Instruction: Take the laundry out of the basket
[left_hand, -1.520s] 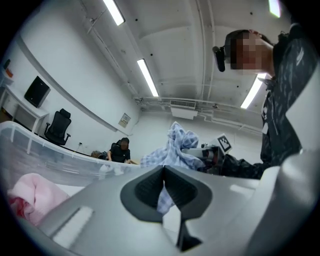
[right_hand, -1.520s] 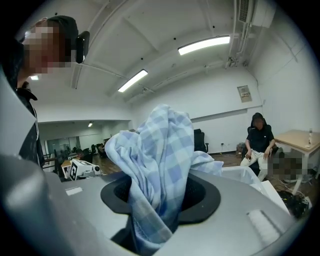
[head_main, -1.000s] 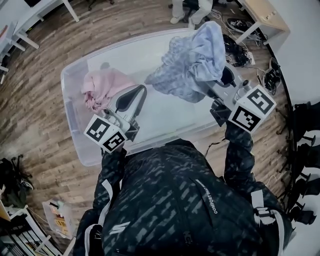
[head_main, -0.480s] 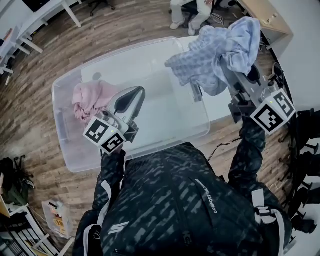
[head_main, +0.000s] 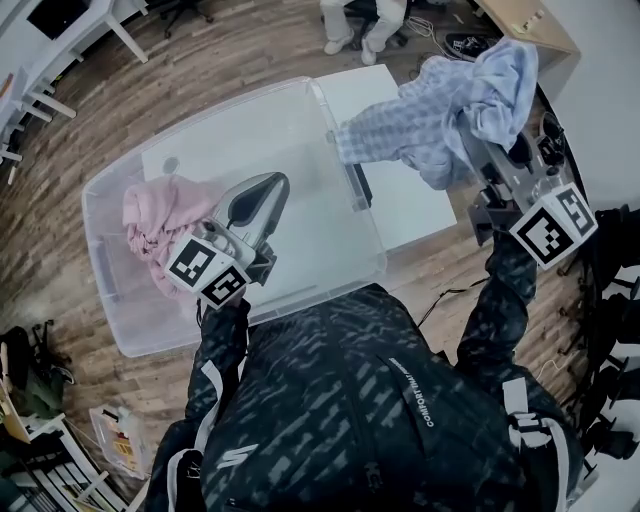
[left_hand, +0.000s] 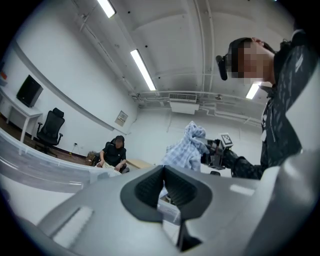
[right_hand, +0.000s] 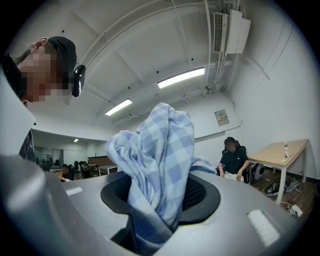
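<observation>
The blue checked cloth (head_main: 430, 120), upper right in the head view, hangs clamped in the right gripper (right_hand: 161, 200), mostly beyond the transparent plastic basket's (head_main: 240, 105) right rim. Being loosely bunched, it may slip free. The left gripper (left_hand: 165, 190) is closed and empty.

Blue check, pink and clear plastic over brown wood

The cloth (head_main: 440, 110) was checked in pale blue and white; the garment (head_main: 155, 220) at the basket's left end was plain pink. The basket (head_main: 115, 310) was clear and colourless, the table (head_main: 415, 205) white, and the floor (head_main: 230, 50) brown wood plank. The left gripper (head_main: 268, 185) and right gripper (head_main: 480, 150) were grey, each carrying 1 black-and-white marker cube. The person's jacket (head_main: 340, 400) was black with grey dashes.
</observation>
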